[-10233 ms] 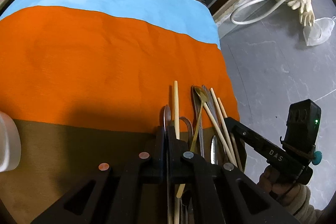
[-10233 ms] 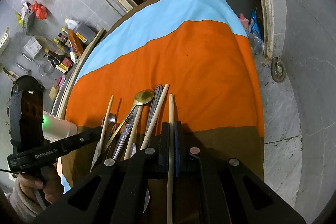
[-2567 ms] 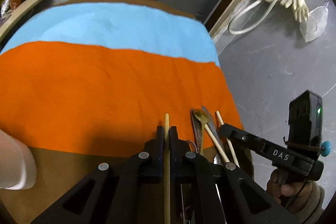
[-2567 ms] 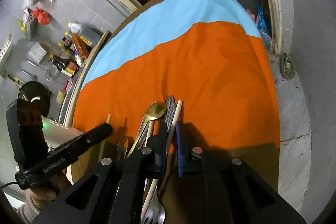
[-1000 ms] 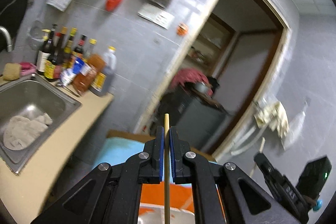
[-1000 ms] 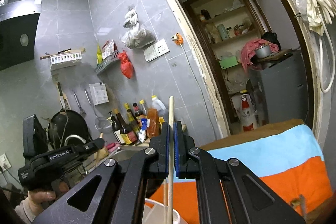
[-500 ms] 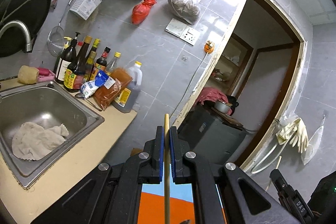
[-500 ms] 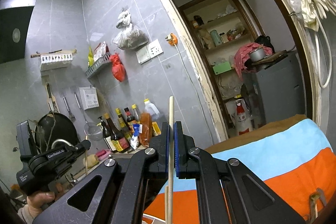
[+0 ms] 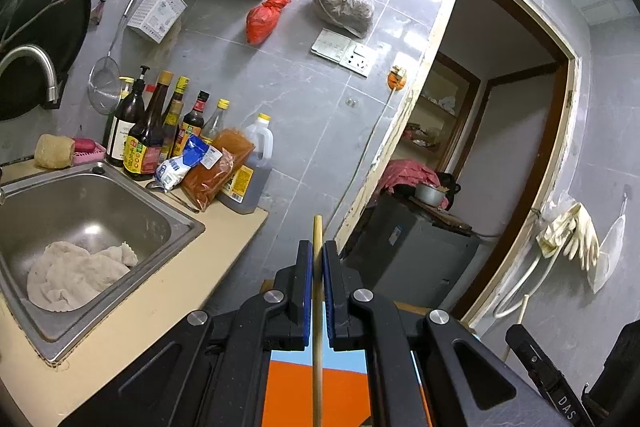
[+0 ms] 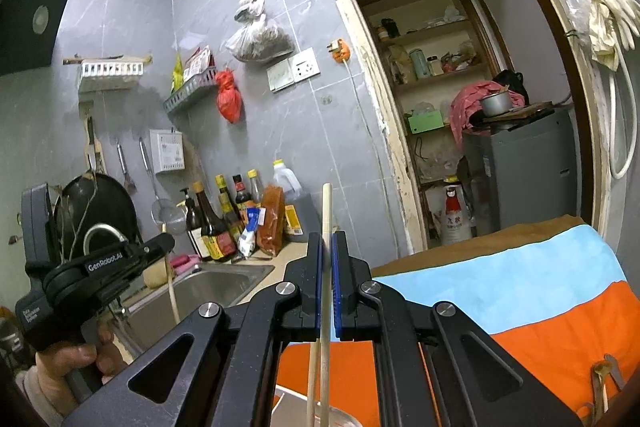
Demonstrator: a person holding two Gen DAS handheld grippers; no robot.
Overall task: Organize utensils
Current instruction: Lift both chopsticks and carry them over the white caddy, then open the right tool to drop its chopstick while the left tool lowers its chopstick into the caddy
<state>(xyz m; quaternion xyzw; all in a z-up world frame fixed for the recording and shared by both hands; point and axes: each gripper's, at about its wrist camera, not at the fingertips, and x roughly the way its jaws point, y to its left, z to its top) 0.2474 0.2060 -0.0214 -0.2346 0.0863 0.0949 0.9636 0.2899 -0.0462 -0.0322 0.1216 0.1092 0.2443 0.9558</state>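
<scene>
My left gripper (image 9: 316, 255) is shut on a wooden chopstick (image 9: 317, 355) held upright, its tip poking above the jaws. My right gripper (image 10: 328, 247) is shut on another wooden chopstick (image 10: 326, 291), also upright. In the right wrist view the left gripper (image 10: 160, 241) appears at the left with its chopstick (image 10: 173, 301) hanging below it. A second wooden stick (image 10: 313, 383) stands beside the right one, over a pale container rim (image 10: 340, 414) at the bottom. The remaining utensils (image 10: 602, 381) lie on the orange cloth at the lower right.
The table cloth has orange (image 10: 560, 327) and light blue (image 10: 500, 283) bands. A steel sink (image 9: 76, 211) with a rag (image 9: 76, 275), a row of sauce bottles (image 9: 160, 139) and a beige counter (image 9: 132, 311) are on the left. A doorway (image 9: 500, 167) and grey cabinet (image 9: 412, 251) are behind.
Both grippers keep their chopsticks and stay tilted upward; the views have shifted only slightly in the last second. Earlier, each gripper lifted a chopstick from the pile on the cloth.
</scene>
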